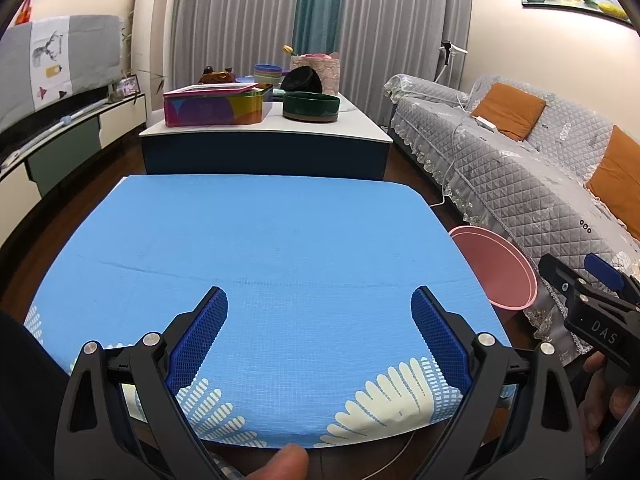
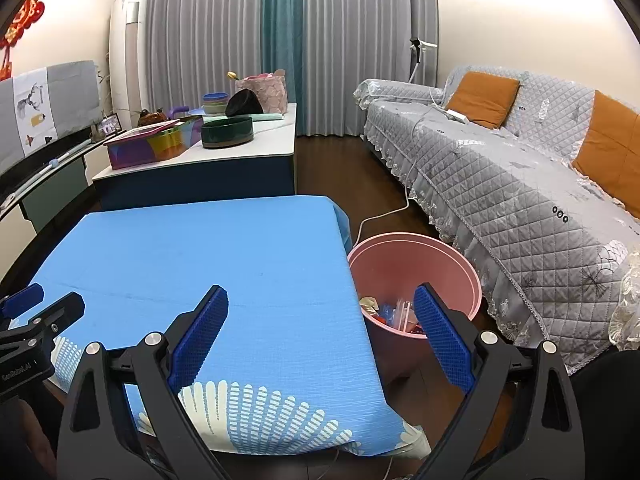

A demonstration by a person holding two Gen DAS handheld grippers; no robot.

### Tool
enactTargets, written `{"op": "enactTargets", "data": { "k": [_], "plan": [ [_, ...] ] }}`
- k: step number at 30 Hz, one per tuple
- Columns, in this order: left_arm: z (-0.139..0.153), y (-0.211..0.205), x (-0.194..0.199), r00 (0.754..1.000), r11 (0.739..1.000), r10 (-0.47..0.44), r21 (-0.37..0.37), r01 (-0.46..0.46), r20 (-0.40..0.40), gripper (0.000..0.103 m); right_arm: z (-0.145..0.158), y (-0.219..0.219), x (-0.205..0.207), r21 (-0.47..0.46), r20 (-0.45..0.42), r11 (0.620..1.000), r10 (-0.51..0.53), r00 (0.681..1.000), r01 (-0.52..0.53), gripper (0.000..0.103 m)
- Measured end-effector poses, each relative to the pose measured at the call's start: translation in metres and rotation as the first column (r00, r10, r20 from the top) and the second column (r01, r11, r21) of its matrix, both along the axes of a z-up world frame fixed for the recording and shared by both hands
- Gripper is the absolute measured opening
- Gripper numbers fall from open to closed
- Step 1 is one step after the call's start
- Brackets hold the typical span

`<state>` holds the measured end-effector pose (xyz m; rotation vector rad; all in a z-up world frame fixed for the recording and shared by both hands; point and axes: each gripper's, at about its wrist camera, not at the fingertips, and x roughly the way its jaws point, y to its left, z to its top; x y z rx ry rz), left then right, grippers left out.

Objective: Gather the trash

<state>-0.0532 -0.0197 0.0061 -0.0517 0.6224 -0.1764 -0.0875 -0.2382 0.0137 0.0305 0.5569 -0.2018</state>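
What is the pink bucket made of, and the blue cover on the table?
The pink bucket looks like smooth matte plastic: thin moulded rim, even colour. The blue cover looks like woven cloth: fine grid texture, a crease, edges drooping over the table.

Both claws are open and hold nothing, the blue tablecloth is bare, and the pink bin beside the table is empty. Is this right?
Not fully. The pink bin is not empty: the right wrist view shows trash at its bottom. The rest holds: left claw and right claw are open and hold nothing, and the blue tablecloth is bare.

Grey curtains (image 2: 224, 40); quilted sofa (image 2: 500, 184); dark floor (image 2: 332, 168)
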Motion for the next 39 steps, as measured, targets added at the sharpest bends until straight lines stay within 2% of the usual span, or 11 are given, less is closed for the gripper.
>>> {"op": "enactTargets", "data": {
  "k": [39],
  "plan": [
    [-0.0014,-0.0026,-0.0011,1.0,1.0,-0.001,0.002,0.001,-0.017,0.09,-0.0032,0.0046,0.0034,0.002,-0.01,1.0,0.009,1.0,-0.009,0.093]
  ]
}}
